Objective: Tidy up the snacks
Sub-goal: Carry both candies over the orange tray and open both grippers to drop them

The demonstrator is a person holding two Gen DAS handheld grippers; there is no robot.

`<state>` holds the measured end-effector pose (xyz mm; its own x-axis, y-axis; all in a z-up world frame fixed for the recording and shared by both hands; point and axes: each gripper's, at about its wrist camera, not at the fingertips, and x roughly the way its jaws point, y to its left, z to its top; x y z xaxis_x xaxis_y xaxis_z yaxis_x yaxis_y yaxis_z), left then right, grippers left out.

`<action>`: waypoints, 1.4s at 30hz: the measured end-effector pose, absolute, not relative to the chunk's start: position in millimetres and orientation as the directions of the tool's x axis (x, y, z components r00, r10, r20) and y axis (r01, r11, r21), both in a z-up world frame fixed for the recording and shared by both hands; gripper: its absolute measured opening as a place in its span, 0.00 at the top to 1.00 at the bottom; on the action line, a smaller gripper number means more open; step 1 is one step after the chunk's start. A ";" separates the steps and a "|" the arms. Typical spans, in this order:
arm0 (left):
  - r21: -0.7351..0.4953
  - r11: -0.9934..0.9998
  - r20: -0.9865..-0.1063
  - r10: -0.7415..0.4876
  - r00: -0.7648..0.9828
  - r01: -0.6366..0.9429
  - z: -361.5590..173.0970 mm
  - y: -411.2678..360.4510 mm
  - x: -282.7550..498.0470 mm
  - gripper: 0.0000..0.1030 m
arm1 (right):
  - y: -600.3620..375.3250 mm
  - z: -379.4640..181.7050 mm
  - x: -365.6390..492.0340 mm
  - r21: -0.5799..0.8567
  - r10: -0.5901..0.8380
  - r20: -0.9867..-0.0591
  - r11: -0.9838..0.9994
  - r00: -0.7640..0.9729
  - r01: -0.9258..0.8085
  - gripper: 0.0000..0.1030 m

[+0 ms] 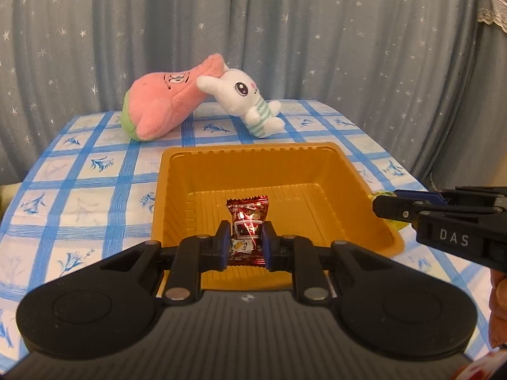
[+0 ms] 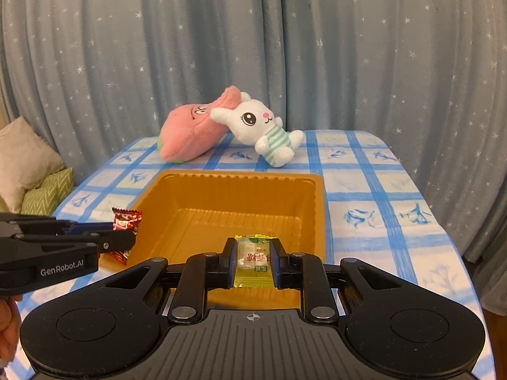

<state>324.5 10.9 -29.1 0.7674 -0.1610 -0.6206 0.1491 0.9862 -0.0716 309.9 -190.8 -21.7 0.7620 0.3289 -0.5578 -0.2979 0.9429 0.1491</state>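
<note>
A golden plastic tray (image 1: 177, 190) (image 2: 313, 209) sits on the blue-checked tablecloth, and nothing lies on its floor. My left gripper (image 1: 245, 237) is shut on a red foil snack packet (image 1: 247, 218), held over the tray's near edge. In the right wrist view that left gripper (image 2: 126, 240) comes in from the left with the red packet (image 2: 125, 220) beside the tray's left wall. My right gripper (image 2: 253, 253) is shut on a yellow-green snack packet (image 2: 253, 259) above the tray's near side. The right gripper (image 1: 380, 205) also shows at the tray's right rim in the left wrist view.
Behind the tray a pink plush (image 1: 164, 107) (image 2: 190, 133) and a white rabbit plush (image 1: 250, 101) (image 2: 266, 129) lean together on the table (image 1: 79, 158) (image 2: 380, 190). A star-print curtain (image 1: 285, 31) hangs behind. Cushions (image 2: 28, 164) lie at the left. A hand (image 1: 499, 310) holds the right gripper.
</note>
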 end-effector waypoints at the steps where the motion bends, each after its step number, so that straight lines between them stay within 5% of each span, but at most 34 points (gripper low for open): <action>1: -0.071 0.987 -0.621 -0.157 0.768 0.145 -31.1 11.2 328.9 0.82 | -189.7 -23.7 317.3 0.150 0.329 -0.564 0.943 0.757 -0.297 0.79; 16: -0.075 0.986 -0.650 -0.160 0.743 0.147 -55.1 12.6 364.4 0.82 | -176.6 -57.3 371.2 0.174 0.321 -0.639 0.945 0.699 -0.276 0.79; 19: -0.054 0.990 -0.644 -0.134 0.753 0.130 -56.4 12.7 364.0 0.61 | -175.1 -58.5 371.5 0.175 0.320 -0.642 0.946 0.697 -0.273 0.79; 31: -0.050 0.992 -0.662 -0.120 0.739 0.116 -61.0 25.3 362.6 0.61 | -178.6 -58.6 374.3 0.215 0.334 -0.637 0.942 0.695 -0.256 0.79; 36: -0.036 0.994 -0.665 -0.103 0.740 0.106 -62.1 29.1 361.1 0.51 | -181.2 -58.9 377.6 0.242 0.348 -0.634 0.938 0.690 -0.250 0.77; 40: -0.036 0.995 -0.667 -0.097 0.739 0.098 -62.4 32.3 360.7 0.51 | -189.4 -54.6 375.4 0.256 0.335 -0.611 0.941 0.718 -0.222 0.43; 42: -0.033 0.994 -0.663 -0.097 0.742 0.100 -61.7 33.1 358.6 0.51 | -193.5 -51.1 375.0 0.258 0.331 -0.603 0.942 0.726 -0.215 0.43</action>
